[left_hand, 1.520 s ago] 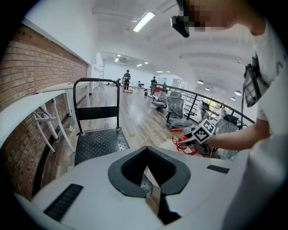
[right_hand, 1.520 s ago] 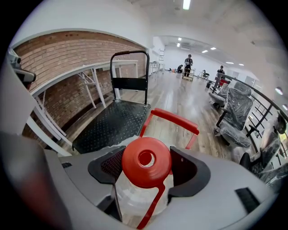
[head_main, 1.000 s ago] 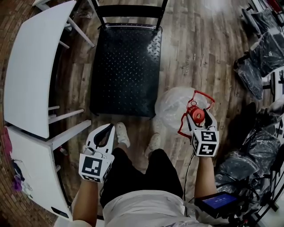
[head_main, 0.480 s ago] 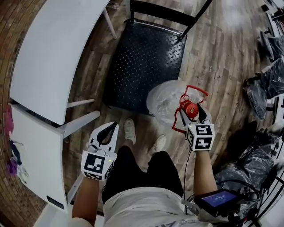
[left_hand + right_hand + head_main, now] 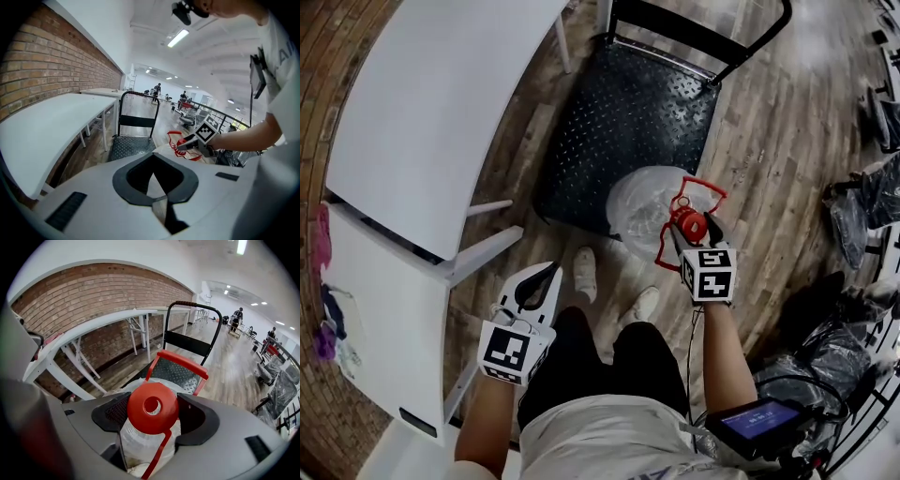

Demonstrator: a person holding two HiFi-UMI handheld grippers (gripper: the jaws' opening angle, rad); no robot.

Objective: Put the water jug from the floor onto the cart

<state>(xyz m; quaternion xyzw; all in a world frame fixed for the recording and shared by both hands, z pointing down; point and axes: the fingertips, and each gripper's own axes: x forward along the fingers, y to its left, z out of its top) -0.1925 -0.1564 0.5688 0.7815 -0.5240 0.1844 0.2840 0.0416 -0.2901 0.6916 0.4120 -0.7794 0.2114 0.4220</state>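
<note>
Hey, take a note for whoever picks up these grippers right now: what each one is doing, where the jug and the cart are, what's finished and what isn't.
Left gripper: jaws together, nothing in them, held low at the person's left side.
Right gripper: shut on the neck of the water jug, just under its red cap.
The jug is at the near edge of the cart, overlapping its black deck in the head view, not set down on it.
Done: jug gripped.
Left to do: bring it over the deck, set it down upright, open the right jaws.
</note>
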